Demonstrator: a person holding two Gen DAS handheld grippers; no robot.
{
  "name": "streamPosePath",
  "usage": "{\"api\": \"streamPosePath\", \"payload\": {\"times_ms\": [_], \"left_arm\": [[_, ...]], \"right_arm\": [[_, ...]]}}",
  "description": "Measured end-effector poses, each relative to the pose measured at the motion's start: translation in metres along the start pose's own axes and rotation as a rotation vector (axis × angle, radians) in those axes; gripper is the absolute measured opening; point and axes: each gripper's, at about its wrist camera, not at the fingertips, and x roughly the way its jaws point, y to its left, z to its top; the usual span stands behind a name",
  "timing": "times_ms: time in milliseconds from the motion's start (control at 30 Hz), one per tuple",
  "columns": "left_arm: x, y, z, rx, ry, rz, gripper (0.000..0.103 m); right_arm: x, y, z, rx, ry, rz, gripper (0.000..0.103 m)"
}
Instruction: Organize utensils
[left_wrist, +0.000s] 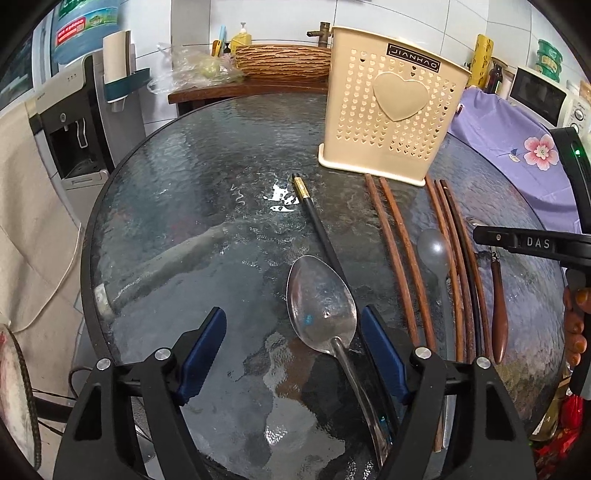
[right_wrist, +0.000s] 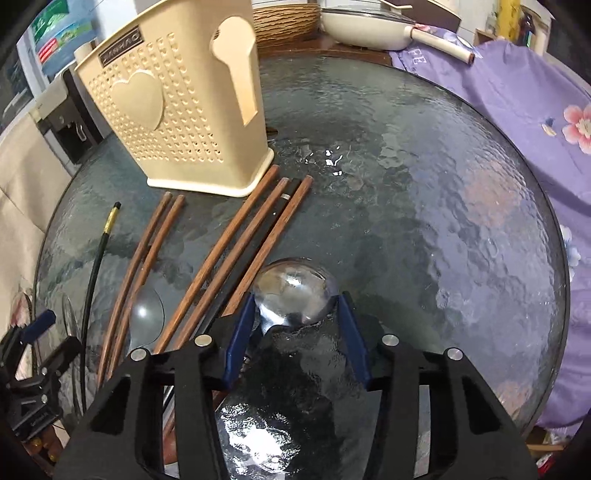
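Near the worktop's front edge, a large metal spoon (left_wrist: 320, 302) lies flat between the released left tongs (left_wrist: 293, 354), its handle running back beside the right-hand pad, which it may touch. Right tongs (right_wrist: 301, 336) have just been closing around a clear plastic spoon bowl (right_wrist: 295, 291); whether the pads press it cannot be told. Brown chopsticks (right_wrist: 221, 254) and a black chopstick (left_wrist: 317, 225) lie in rows between the spoons and the cream utensil holder (left_wrist: 395, 99), which stands upright toward the rear edge. Round textured-glass worktop (right_wrist: 461, 221): its right half and left portion are bare. Beyond its rim: a water dispenser (left_wrist: 70, 122) to the left, purple floral cloth (right_wrist: 517, 110) to the right.
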Motion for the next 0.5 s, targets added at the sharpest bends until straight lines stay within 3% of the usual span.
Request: {"api": "streamPosePath", "payload": {"times_ms": [133,500], "left_arm": [[0.002,-0.001,0.003,0.004,0.001,0.0,0.07],[0.01,-0.008,0.015,0.012,0.015,-0.024,0.05]], "right_arm": [[0.001,-0.002,0.001,-0.015,-0.001,0.008,0.046],[0.001,-0.006,-0.002,-0.054,-0.015,0.029,0.046]]}}
